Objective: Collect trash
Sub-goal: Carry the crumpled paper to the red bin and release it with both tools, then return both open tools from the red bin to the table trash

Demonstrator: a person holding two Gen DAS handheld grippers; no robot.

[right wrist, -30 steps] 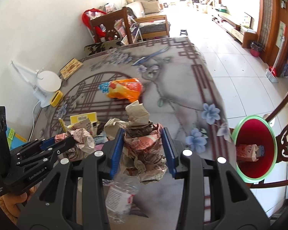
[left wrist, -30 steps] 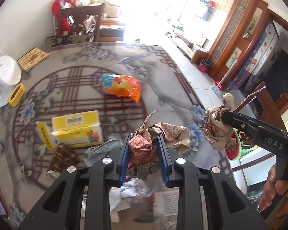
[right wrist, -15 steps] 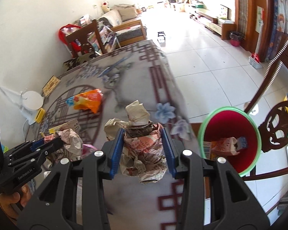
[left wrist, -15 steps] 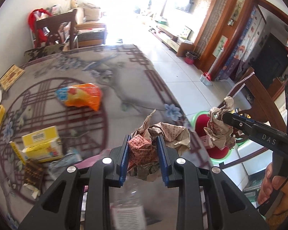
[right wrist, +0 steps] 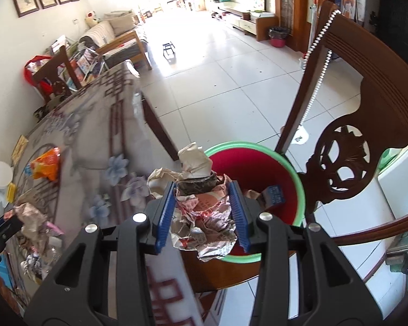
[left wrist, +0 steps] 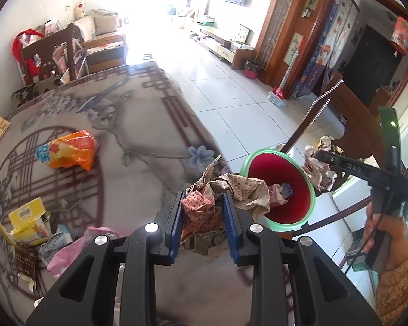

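Crumpled paper wad [right wrist: 204, 217] upright between opening right claw [right wrist: 202, 214] pads

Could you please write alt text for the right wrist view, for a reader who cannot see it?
The right gripper, its jaws opening, has a crumpled wad of printed paper between its blue pads, at the rim of a red bin with a green rim. A patterned table lies to the left, a carved wooden chair to the right.
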